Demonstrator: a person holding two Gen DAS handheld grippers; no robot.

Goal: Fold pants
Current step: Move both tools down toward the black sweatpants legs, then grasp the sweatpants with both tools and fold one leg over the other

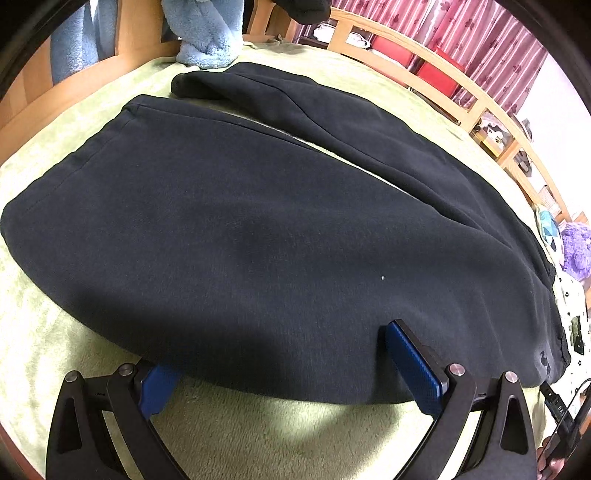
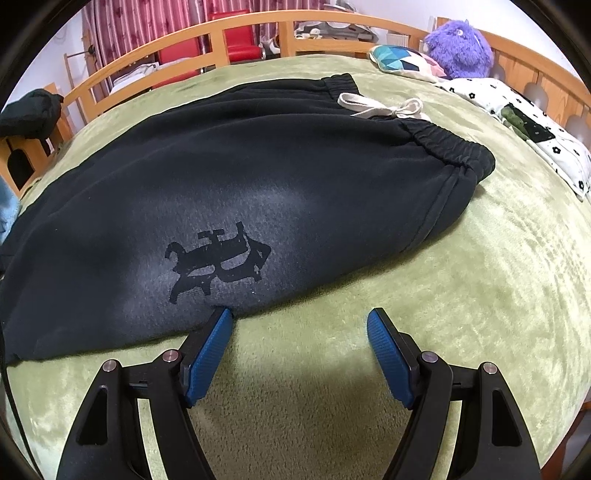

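On the green blanket (image 1: 258,435) covering the bed, black pants (image 1: 258,229) lie spread flat, legs running toward the far-left corner near a blue plush (image 1: 207,33), waistband toward the right end. Left gripper (image 1: 280,354) sits at the pants' near edge, jaws wide; left finger looks tucked under the hem, right finger rests on top of the fabric, not pinched. In the right wrist view, pants' printed logo (image 2: 218,262) faces up, elastic waistband (image 2: 450,151) at right, white drawstring (image 2: 384,107) lying just beyond it on the blanket. Right gripper (image 2: 299,321) jaws wide, nothing between them; left fingertip touches the pants' near edge, right one over bare blanket. Purple plush (image 2: 461,48) and patterned pillow (image 2: 402,61) at far-right corner by the wooden bed rail (image 2: 258,24).
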